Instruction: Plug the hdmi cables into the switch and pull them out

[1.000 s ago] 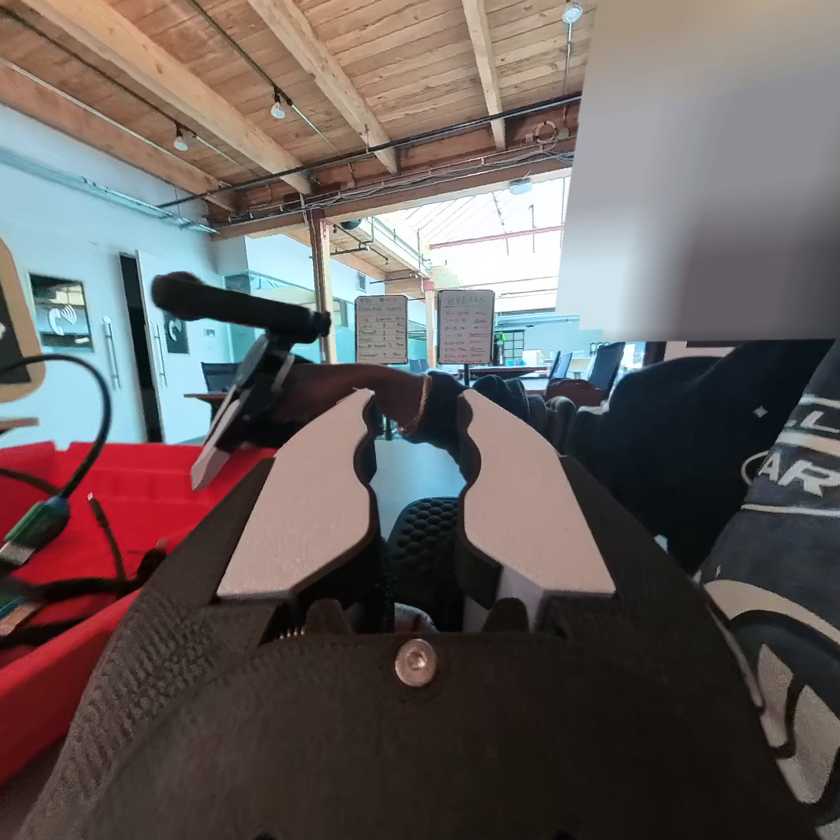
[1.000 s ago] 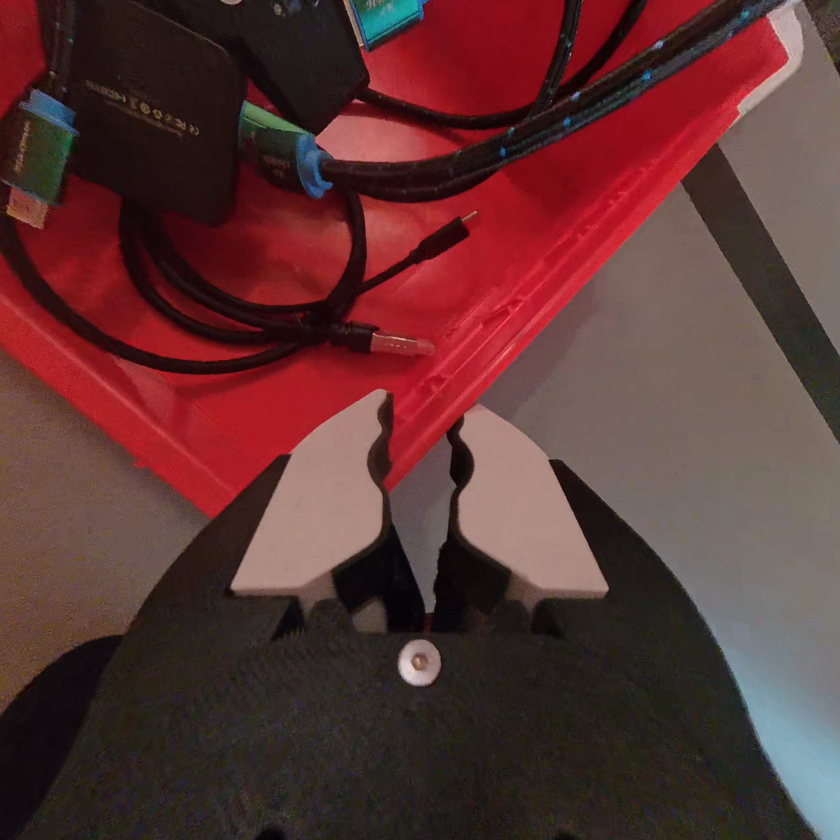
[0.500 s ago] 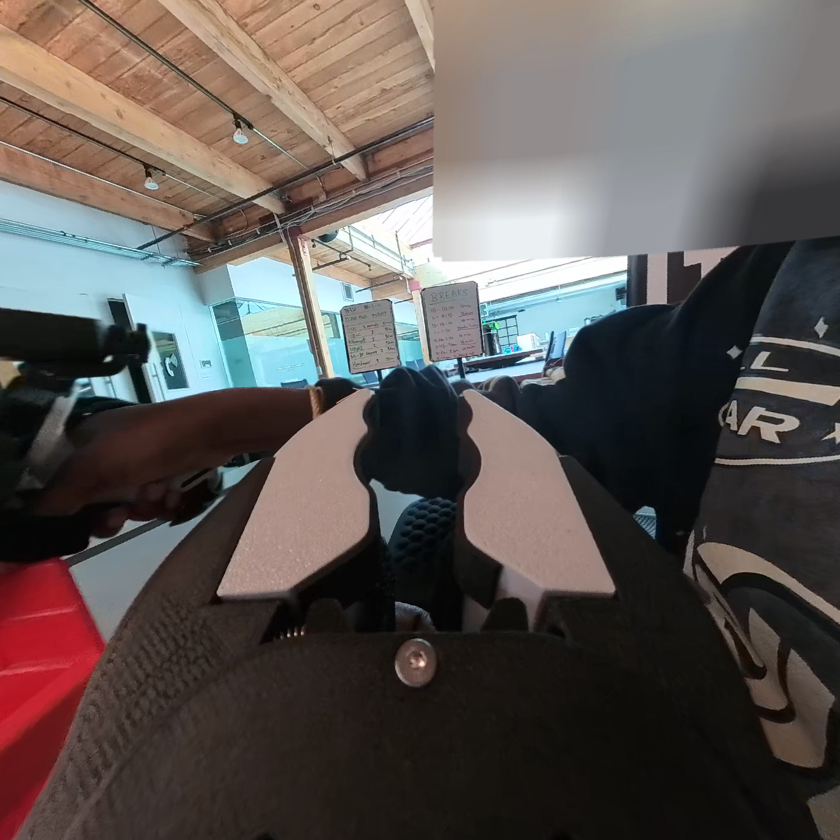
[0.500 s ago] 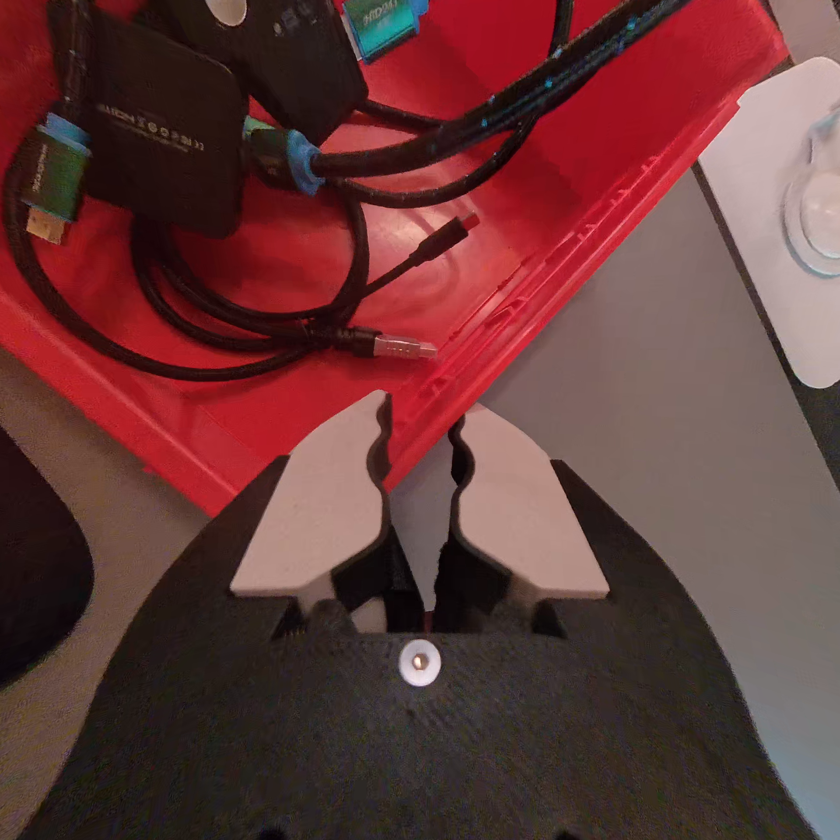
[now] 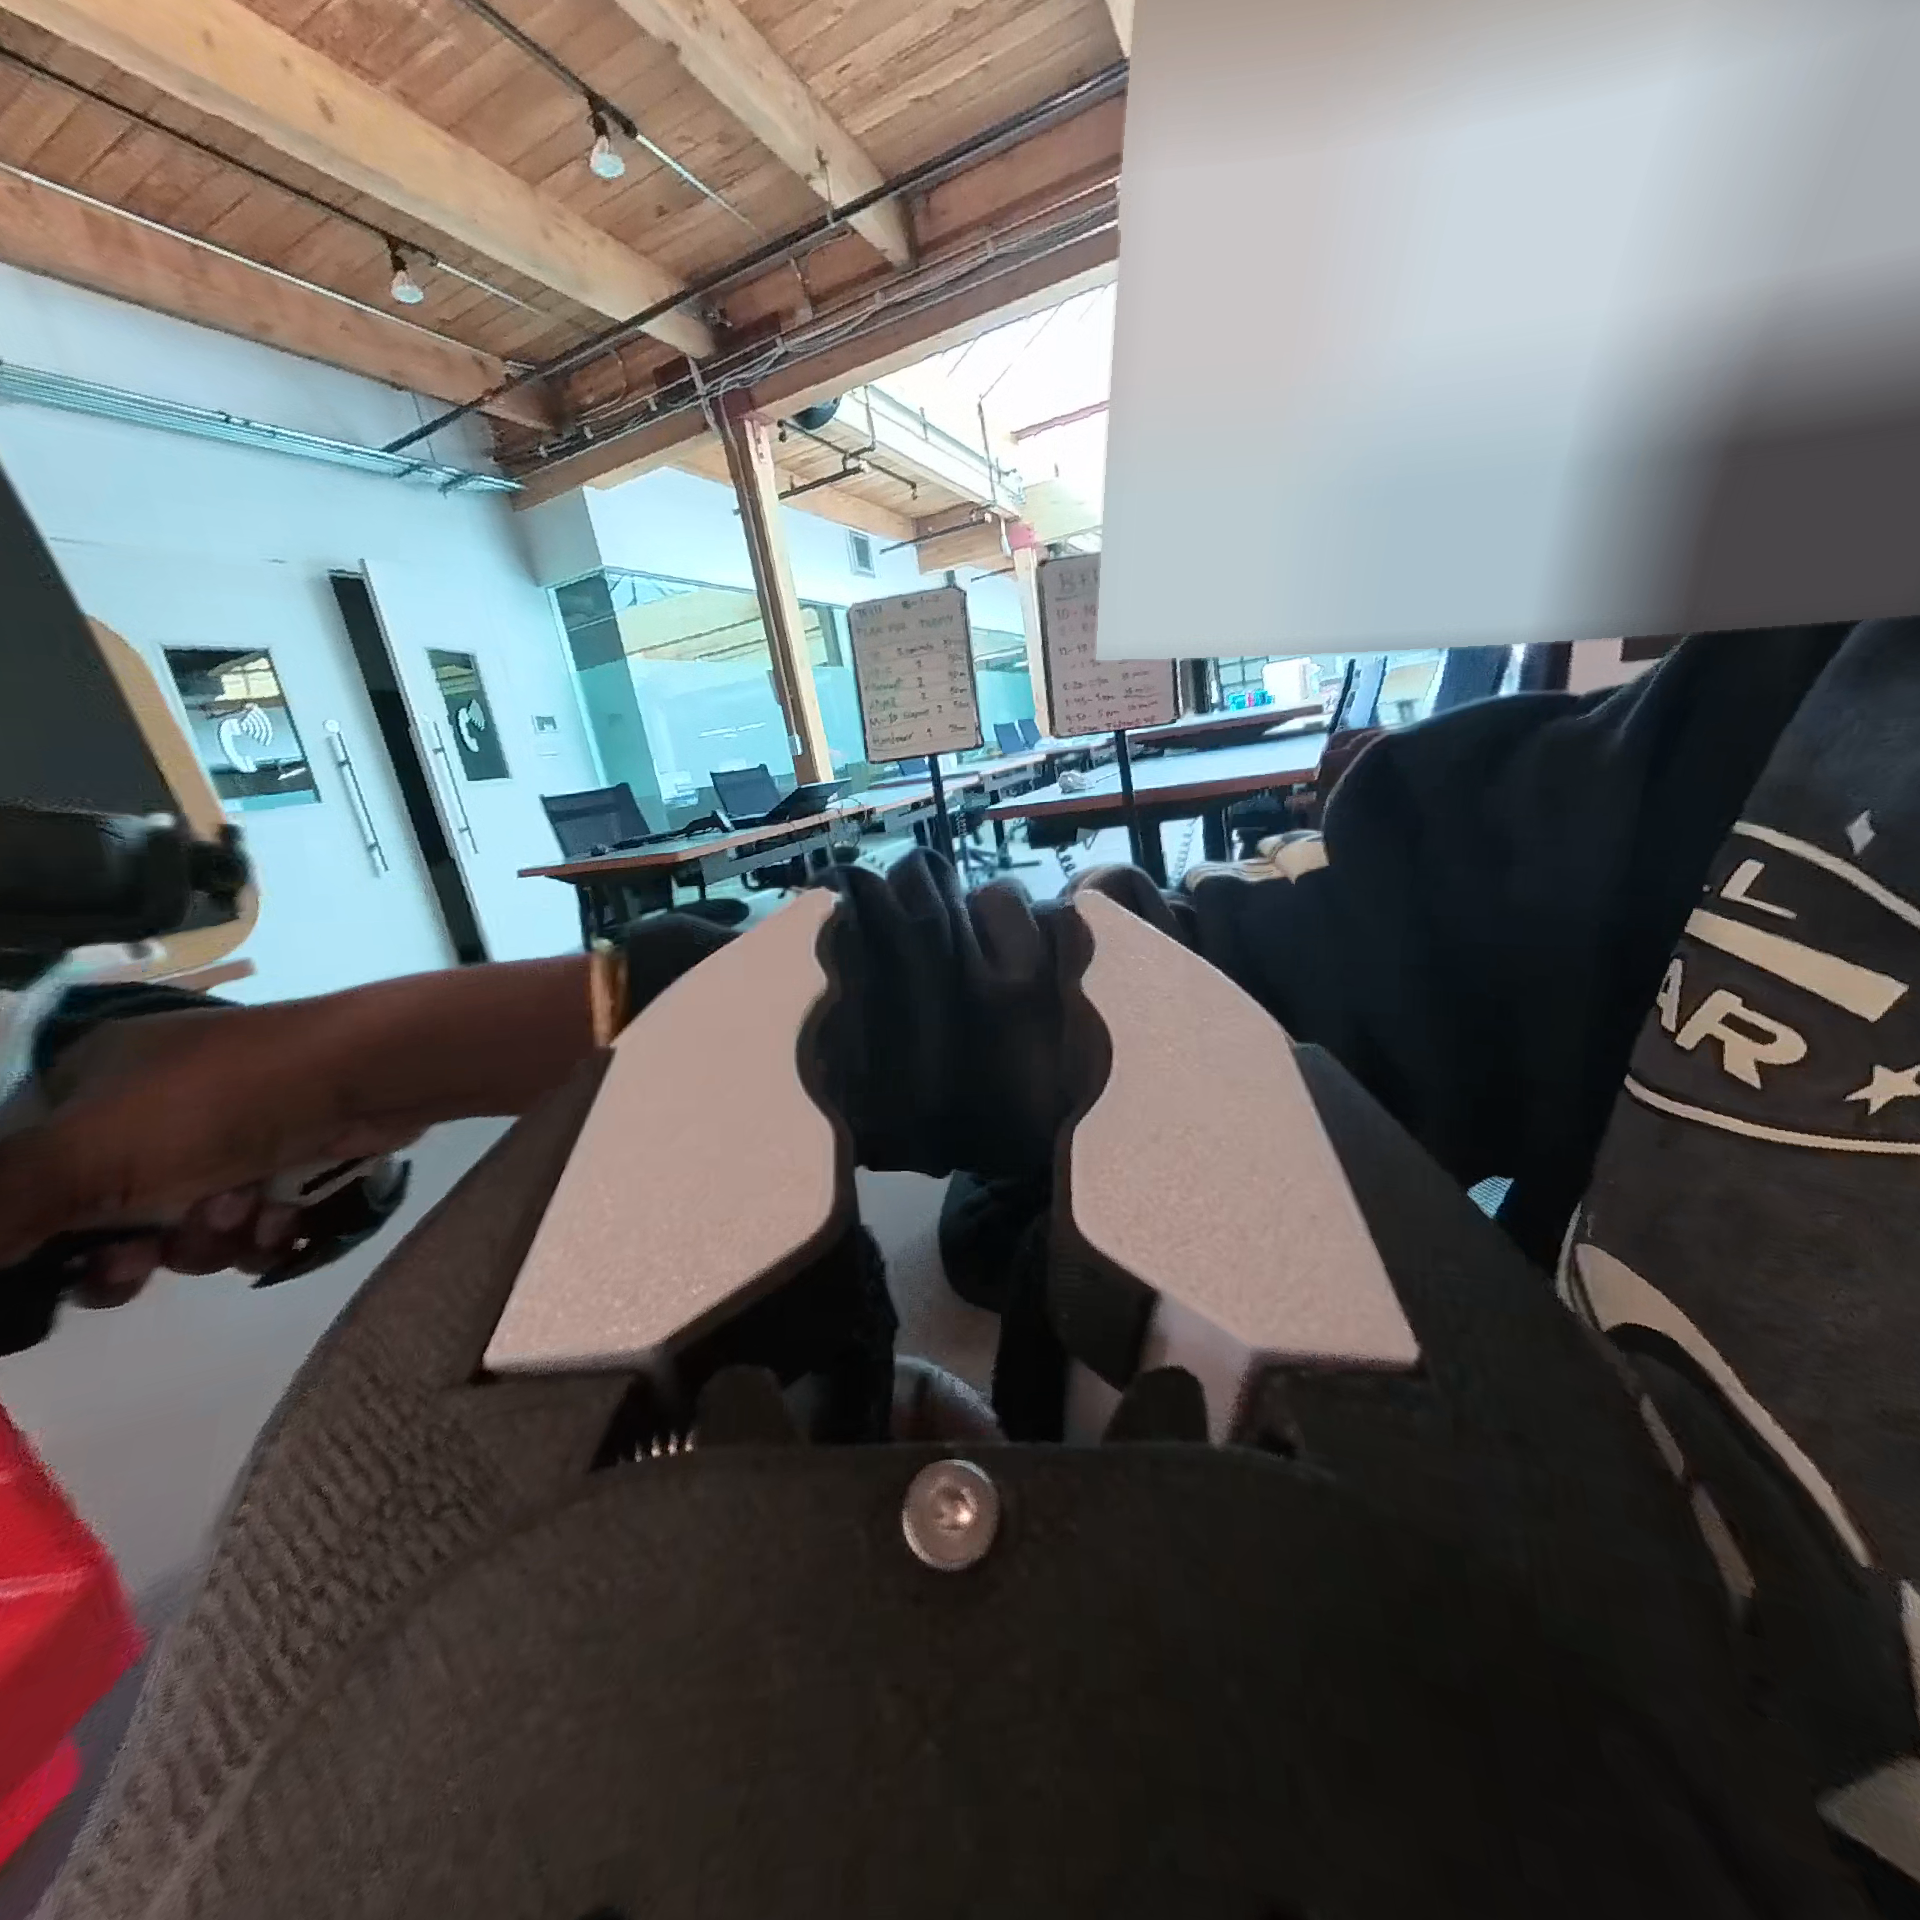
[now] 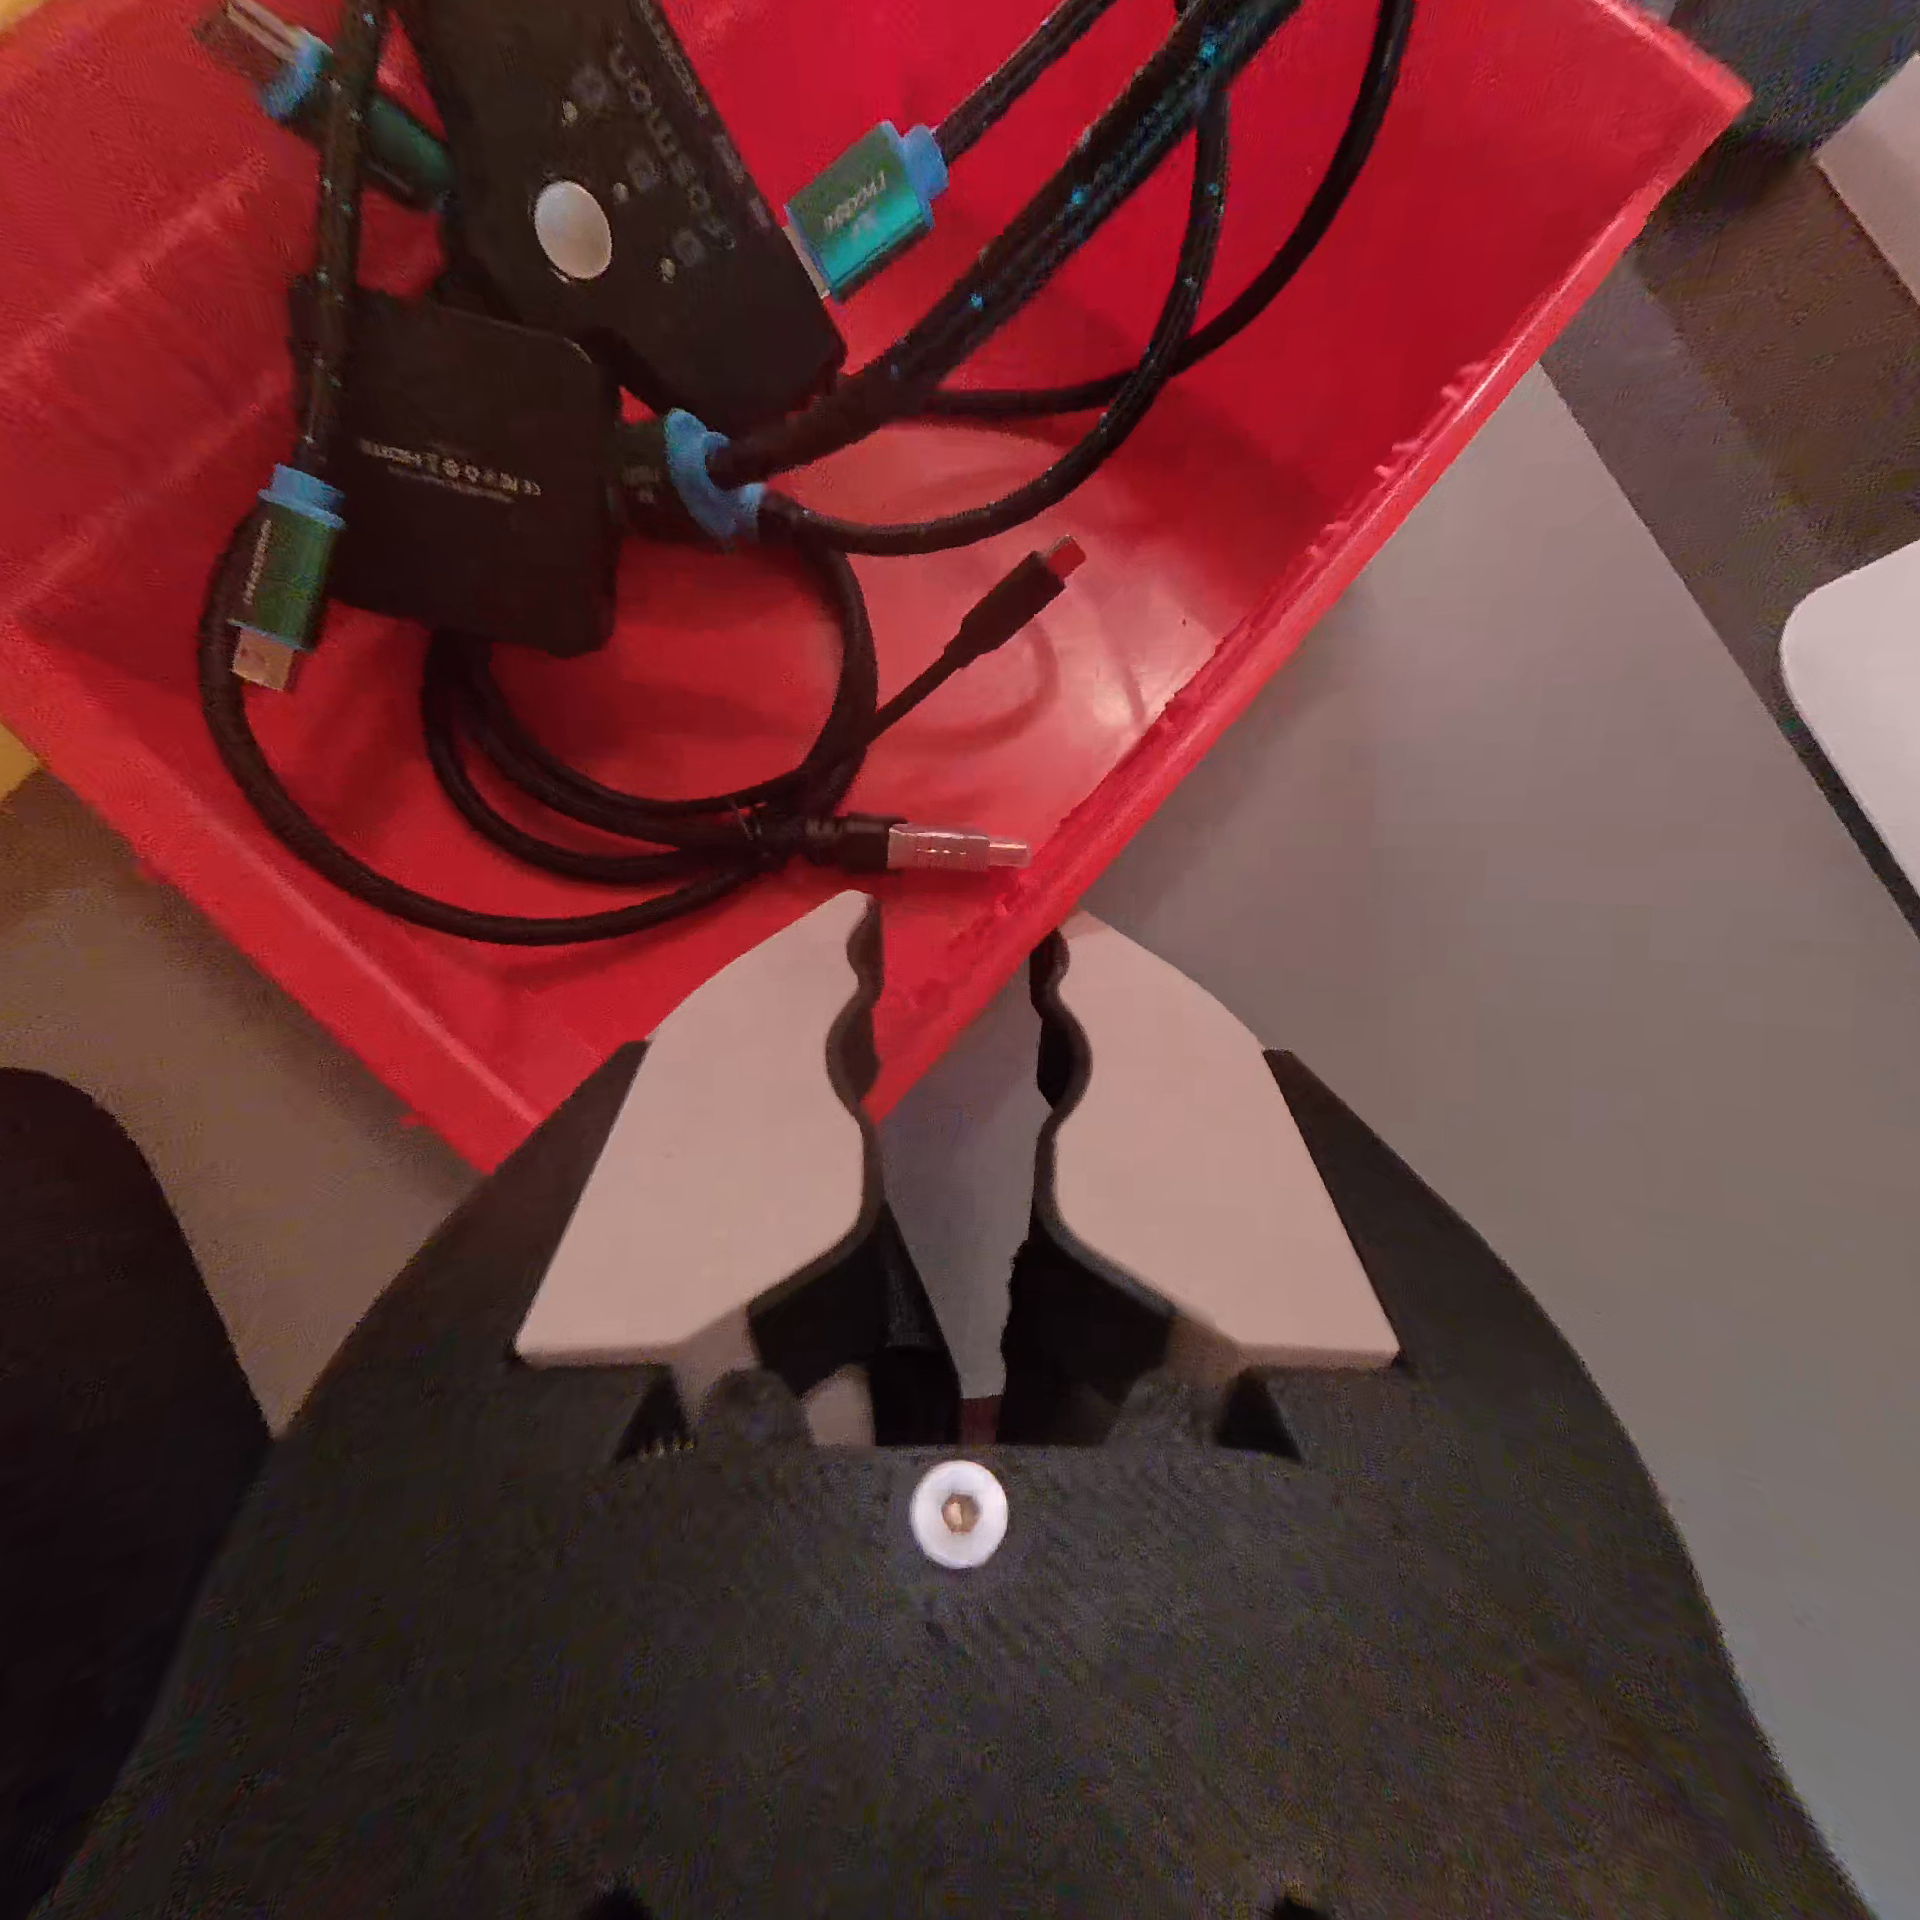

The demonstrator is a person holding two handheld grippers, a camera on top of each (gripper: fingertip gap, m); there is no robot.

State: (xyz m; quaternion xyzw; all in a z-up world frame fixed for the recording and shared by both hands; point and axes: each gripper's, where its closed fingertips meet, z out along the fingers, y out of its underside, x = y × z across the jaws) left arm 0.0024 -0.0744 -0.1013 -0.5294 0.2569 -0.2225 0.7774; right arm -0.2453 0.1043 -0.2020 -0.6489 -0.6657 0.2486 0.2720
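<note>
**Red bin slides up the frame as right gripper backs away**

Red bin [image 6: 1195,665] with switch [image 6: 623,197] and HDMI cables [image 6: 862,208] now fills the upper left. Right gripper [image 6: 956,925] is slightly parted, empty; left gripper [image 5: 951,925] gapes empty, swung roomward. Nothing grasped yet.

Red tray [image 6: 1299,582] across the upper frame; black switch [image 6: 473,499] at upper left; black braided cables [image 6: 1091,197] flecked blue, with green plugs [image 6: 862,208] collared in blue. Grey worktop [image 6: 1507,935] at right. Pale grey fingers [image 6: 727,1174] on black textured tongs [image 6: 956,925].
</note>
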